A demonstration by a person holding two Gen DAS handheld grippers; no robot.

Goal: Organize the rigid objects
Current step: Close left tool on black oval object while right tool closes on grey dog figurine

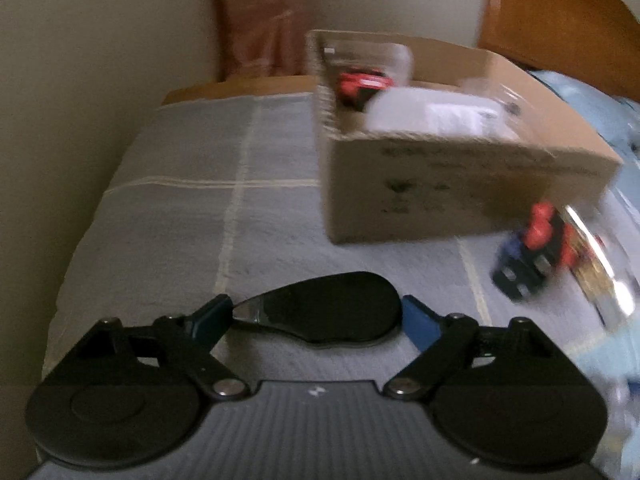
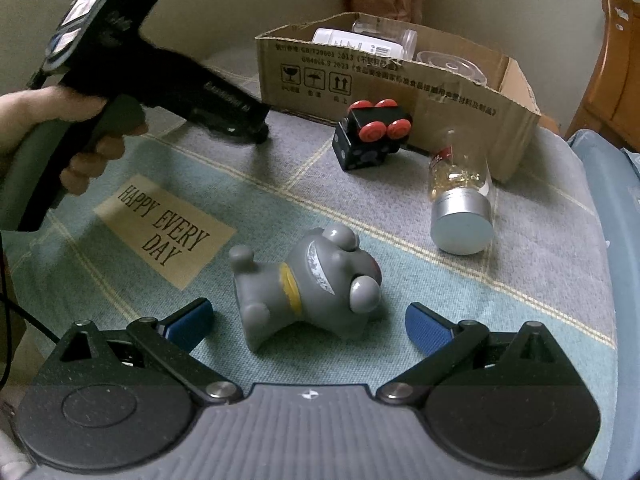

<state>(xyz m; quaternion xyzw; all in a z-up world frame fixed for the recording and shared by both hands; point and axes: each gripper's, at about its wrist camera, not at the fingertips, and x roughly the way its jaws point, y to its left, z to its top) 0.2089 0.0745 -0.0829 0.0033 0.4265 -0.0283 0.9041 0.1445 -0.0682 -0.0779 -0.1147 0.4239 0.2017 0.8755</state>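
In the left wrist view my left gripper [image 1: 316,316] points down at the bed, and a flat black teardrop-shaped object [image 1: 332,308] with a shiny narrow end lies between its blue pads [image 1: 420,324]. Both pads meet its ends. In the right wrist view my right gripper [image 2: 310,324] is open over a grey toy dog [image 2: 308,284] lying on its side, with neither pad touching it. The open cardboard box [image 2: 400,92] behind holds clear and white containers; the left view also shows a red toy [image 1: 360,84] inside the box [image 1: 460,184].
A black block toy with red wheels [image 2: 372,132] and a glass bottle with a silver cap [image 2: 460,200] lie in front of the box. A hand holds the left gripper [image 2: 252,128] at the upper left. The checked blanket [image 2: 540,240] has a "HAPPY EVERY DAY" patch [image 2: 164,232]. A wooden headboard [image 2: 616,80] stands at the right.
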